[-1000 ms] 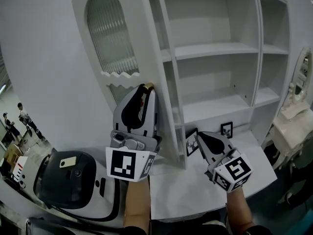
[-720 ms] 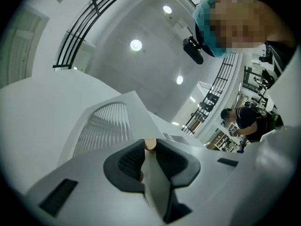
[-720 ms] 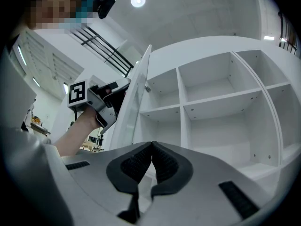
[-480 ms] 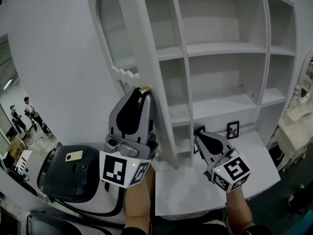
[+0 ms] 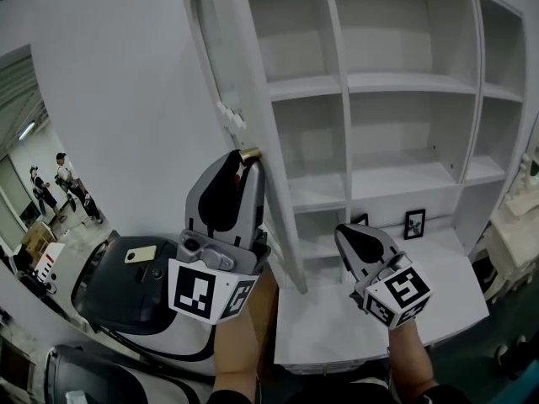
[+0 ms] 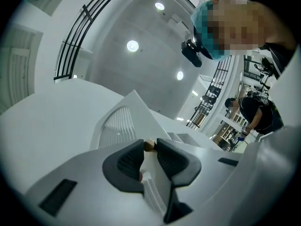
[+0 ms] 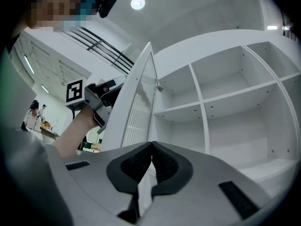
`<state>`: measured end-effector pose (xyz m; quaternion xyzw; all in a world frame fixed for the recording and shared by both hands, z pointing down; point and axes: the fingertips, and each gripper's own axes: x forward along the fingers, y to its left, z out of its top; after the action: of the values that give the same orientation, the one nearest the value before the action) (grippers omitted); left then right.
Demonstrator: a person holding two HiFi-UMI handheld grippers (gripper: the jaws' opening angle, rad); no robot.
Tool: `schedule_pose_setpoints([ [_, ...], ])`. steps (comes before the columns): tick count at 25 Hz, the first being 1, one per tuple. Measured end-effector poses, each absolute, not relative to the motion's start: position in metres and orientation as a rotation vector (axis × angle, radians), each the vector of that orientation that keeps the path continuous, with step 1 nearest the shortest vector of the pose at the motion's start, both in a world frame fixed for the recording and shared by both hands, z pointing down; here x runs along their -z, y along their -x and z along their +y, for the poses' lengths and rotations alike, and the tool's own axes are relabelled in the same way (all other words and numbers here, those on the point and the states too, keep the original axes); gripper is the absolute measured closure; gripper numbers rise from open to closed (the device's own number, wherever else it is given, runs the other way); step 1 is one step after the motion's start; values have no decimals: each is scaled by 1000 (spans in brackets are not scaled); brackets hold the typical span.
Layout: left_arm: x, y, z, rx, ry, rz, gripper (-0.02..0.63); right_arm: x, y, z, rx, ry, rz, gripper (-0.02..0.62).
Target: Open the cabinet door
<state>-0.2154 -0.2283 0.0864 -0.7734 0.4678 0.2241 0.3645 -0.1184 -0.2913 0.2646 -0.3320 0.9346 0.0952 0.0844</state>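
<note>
At the cabinet's left edge, the cabinet door [image 5: 240, 91] stands swung wide, so we judge the task nearly done. Our left gripper [image 5: 244, 162] is opening its jaws around the brass knob [image 5: 249, 153]; our right gripper [image 5: 344, 232] hovers closed, empty.

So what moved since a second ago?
The cabinet door swung wider, leftward in the head view, with the left gripper at its gold knob; that gripper's jaws are opening, knob between the tips. The right gripper stayed shut and empty, shelves unchanged.
</note>
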Motion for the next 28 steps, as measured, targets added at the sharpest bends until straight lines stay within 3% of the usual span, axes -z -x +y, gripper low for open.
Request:
schedule_pose_setpoints([
  [28, -93, 321, -181, -538, 1745, 1538, 555, -267, 202, -257, -237, 646, 2880, 578],
])
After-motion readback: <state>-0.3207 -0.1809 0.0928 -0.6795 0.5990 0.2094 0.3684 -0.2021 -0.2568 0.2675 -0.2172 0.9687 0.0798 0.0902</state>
